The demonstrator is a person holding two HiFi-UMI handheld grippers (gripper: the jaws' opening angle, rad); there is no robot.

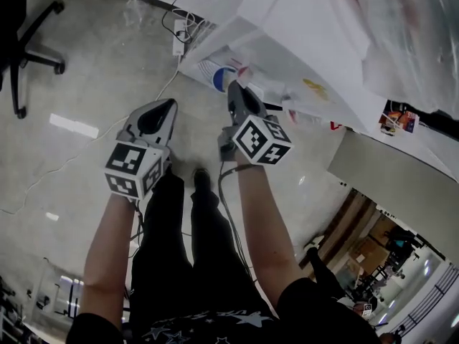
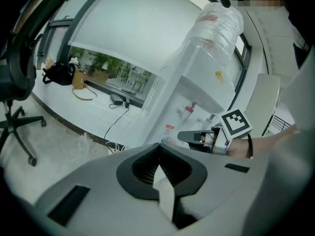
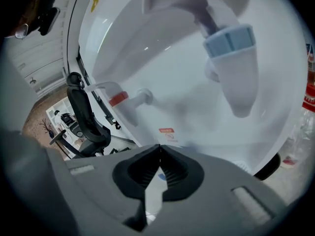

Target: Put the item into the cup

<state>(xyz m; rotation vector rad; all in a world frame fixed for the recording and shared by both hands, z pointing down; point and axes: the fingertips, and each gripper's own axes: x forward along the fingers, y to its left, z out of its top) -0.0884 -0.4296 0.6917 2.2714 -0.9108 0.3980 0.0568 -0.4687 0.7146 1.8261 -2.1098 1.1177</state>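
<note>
I stand on a grey floor in front of a white water dispenser (image 1: 301,41). My left gripper (image 1: 170,104) hangs over the floor with its jaws closed tip to tip and nothing between them. My right gripper (image 1: 232,86) is shut and empty too, and points at the dispenser's lower front. Just beyond its tip is a round white thing with blue and red print (image 1: 217,76), perhaps a paper cup. The right gripper view is close to the dispenser, with a blue tap (image 3: 231,42) and a red tap (image 3: 118,99). In the left gripper view, the left gripper (image 2: 159,144) points past the right gripper (image 2: 183,136).
A black office chair (image 1: 20,38) stands at the far left. A white power strip with cables (image 1: 179,33) lies by the dispenser's base. A bagged water bottle (image 2: 219,26) tops the dispenser. Two bags (image 2: 66,75) rest on a ledge. A grey panel (image 1: 394,170) is to my right.
</note>
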